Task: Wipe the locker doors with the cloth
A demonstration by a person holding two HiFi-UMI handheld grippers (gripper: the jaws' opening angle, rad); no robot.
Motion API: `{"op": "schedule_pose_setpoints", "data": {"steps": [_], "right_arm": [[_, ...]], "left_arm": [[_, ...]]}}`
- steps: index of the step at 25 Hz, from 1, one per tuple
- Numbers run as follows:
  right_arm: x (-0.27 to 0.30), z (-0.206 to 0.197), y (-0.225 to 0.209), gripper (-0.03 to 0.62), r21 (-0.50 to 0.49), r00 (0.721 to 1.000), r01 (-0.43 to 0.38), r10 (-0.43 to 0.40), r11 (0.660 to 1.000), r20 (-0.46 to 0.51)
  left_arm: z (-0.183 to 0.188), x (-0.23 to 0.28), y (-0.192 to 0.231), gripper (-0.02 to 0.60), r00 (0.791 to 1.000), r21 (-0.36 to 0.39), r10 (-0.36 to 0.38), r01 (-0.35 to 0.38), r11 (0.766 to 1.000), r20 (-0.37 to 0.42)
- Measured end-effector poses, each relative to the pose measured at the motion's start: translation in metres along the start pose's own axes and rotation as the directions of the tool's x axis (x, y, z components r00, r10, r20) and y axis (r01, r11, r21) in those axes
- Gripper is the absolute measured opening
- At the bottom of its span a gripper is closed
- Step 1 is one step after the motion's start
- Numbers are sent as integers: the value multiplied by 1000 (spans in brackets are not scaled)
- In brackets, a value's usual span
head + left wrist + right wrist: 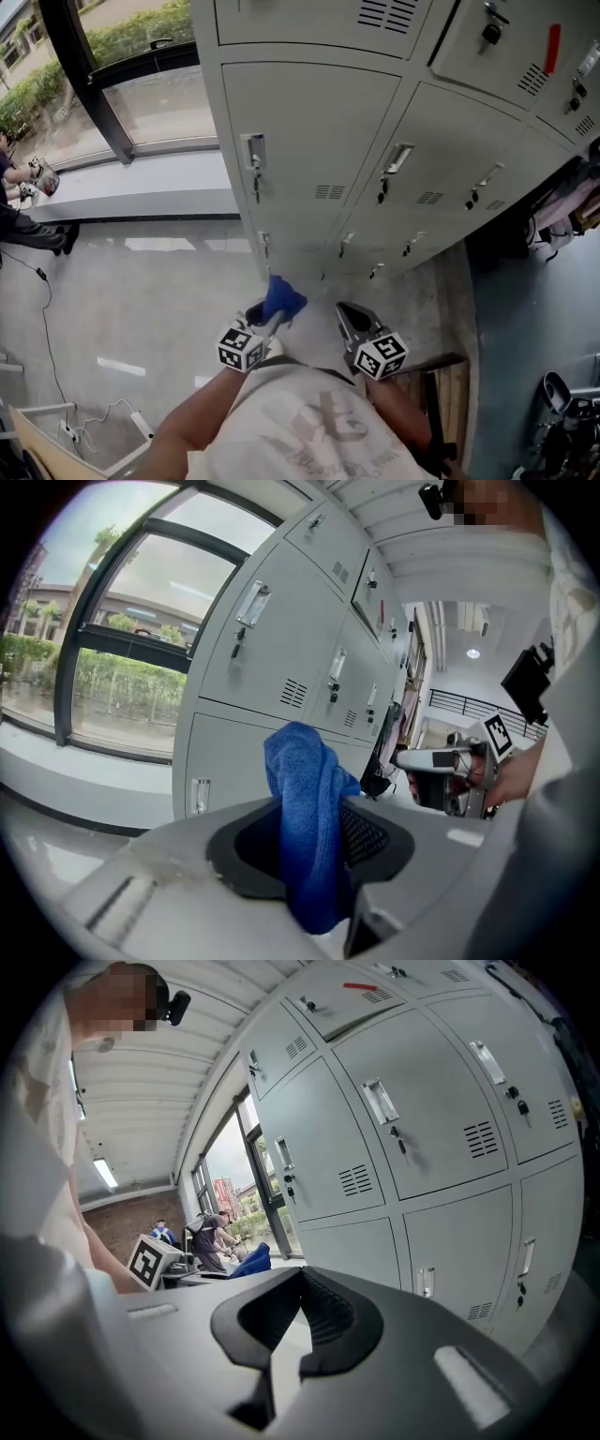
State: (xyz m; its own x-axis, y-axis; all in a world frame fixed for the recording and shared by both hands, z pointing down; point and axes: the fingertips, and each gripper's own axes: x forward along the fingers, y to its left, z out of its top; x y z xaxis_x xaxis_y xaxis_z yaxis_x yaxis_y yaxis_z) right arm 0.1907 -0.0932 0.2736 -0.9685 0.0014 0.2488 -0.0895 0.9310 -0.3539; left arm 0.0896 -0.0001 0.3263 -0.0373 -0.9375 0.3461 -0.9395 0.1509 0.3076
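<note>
Although the cloth is already gripped, no wiping contact is seen yet. At the far left of the head view, a large glass window with a dark frame [141, 94] is shown, with greenery outside it, and a pale grey polished floor [141, 281] lies below.

Left of centre, low in that view, the left gripper [272, 321] is held out in front of the person's body. Its jaws are clamped on a bright blue fluffy cloth [282, 298], which is bunched and stands up above the jaw tips. In the left gripper view, the same cloth [305, 799] is seen pinched between the dark pads of that gripper [309, 850], apart from the metal behind it.

Just to the right, the right gripper [349, 314] is held alongside. In the right gripper view, its jaws [298, 1321] are seen slightly apart, with only a narrow gap and nothing between them.

Across the centre and right, a bank of pale grey metal locker doors [309, 141] is shown, each fitted with a slim handle, a lock and small vent slots.

The step in hand is judged to be the approach, before any wiping. Next, the cloth would need to be carried forward to a door face, pressed flat and swept across it, with care taken around the handles and locks.
</note>
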Motion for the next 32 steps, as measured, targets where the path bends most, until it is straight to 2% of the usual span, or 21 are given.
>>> {"op": "schedule_pose_setpoints", "data": {"steps": [4, 8, 10, 15, 21, 27, 32], "right_arm": [[22, 4, 2, 7, 20, 999, 50, -49, 999, -22], [40, 4, 4, 6, 33, 996, 72, -70, 997, -47], [47, 2, 5, 7, 35, 996, 71, -68, 997, -61], [66, -2, -1, 6, 46, 994, 55, -51, 997, -94], [86, -5, -25, 6, 58, 995, 21, -16, 998, -101], [93, -5, -57, 7, 12, 992, -30, 32, 999, -124], [84, -6, -76, 6, 3, 989, -61, 61, 998, -135]], "left_arm": [[7, 1, 33, 145, 1000, -19, -7, 7, 1000, -2], [8, 2, 73, 145, 997, -52, 79, -80, 995, -19], [11, 5, 85, 144, 995, -70, 95, -96, 993, -12], [25, 17, 104, 146, 993, -68, 118, -117, 991, 12], [32, 36, 117, 146, 987, -60, 160, -161, 985, -13], [39, 52, 142, 147, 967, -64, 251, -253, 965, -39], [48, 66, 152, 147, 960, -61, 277, -279, 958, -39]]}}
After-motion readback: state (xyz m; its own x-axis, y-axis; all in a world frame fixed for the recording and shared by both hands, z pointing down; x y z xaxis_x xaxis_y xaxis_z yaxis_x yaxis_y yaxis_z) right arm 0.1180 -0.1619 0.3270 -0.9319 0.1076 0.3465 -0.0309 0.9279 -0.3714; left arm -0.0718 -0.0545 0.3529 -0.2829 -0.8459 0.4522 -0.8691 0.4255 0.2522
